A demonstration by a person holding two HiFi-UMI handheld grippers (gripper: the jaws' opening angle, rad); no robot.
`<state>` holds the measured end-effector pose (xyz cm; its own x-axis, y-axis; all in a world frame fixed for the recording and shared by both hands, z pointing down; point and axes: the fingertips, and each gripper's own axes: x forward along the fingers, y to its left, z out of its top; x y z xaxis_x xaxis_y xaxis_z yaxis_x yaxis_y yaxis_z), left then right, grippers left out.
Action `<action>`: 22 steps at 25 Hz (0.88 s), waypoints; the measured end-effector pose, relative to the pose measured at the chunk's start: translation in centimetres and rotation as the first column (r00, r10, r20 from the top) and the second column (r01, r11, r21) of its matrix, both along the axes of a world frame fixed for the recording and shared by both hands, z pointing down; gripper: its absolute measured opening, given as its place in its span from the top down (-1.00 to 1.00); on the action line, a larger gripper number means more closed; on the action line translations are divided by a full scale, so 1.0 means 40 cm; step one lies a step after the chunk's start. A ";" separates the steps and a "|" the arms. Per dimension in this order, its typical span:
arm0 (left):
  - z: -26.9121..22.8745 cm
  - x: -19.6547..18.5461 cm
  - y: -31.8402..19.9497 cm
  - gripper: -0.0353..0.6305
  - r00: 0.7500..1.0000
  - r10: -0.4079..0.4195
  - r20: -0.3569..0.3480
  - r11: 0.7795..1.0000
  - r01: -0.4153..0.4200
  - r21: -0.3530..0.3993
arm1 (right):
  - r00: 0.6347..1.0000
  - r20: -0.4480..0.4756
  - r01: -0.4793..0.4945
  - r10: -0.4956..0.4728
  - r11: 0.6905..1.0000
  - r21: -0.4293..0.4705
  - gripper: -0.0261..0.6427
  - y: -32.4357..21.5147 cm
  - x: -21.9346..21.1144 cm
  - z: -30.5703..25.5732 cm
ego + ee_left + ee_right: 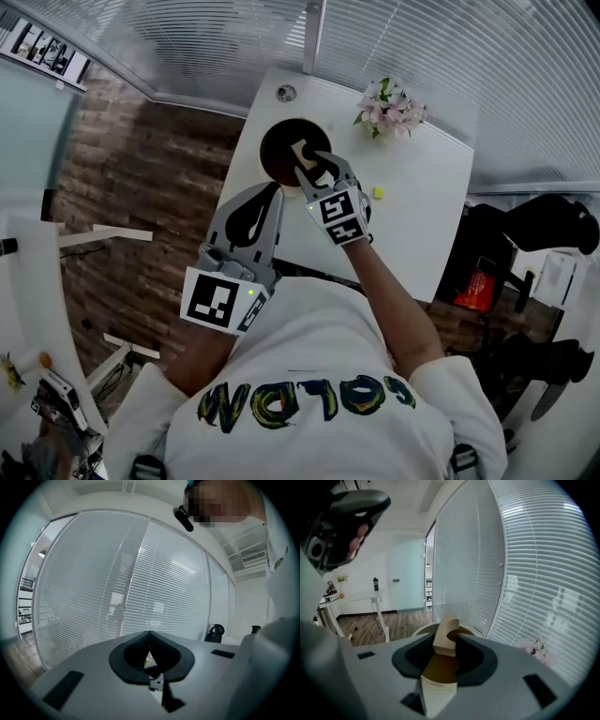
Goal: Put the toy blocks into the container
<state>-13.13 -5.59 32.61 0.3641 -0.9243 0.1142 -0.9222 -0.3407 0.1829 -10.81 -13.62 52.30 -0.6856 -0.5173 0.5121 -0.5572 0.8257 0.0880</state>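
**Right claw holding a block at the container; left claw closed and empty**

- White surface [422, 225] runs away from me and I'm standing at its near edge. Window blinds [154, 583] are behind it.
- The round brown container [274, 141] sits on the far left part of the surface. The right gripper view shows its brown inside [440, 668] just beyond the jaws.
- Left claw [274, 186] is up off the surface, near side of the container, pointing about level at the blinds. Its own view shows the tips [149, 633] pressed together with nothing gripped.
- Right claw [321, 161] is tilted down with its tips at the container's near rim. Its jaws are clamped on a pale wooden block [305, 152], so it's carrying.
- That block [446, 631] has an arch cut in it and stands upright between the jaws, over the container opening. I can't tell if it touches the bottom.
- Pink-and-white flowers [389, 105] are on the far right of the surface.
- A small yellow block [378, 193] lies on the surface, to the right of the right claw and apart from the container.
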 end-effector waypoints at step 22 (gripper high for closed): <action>0.013 0.010 -0.025 0.87 0.998 0.056 -0.004 0.998 -0.056 -0.010 | 0.982 0.061 -0.178 0.177 0.984 0.004 0.29 0.015 0.152 -0.036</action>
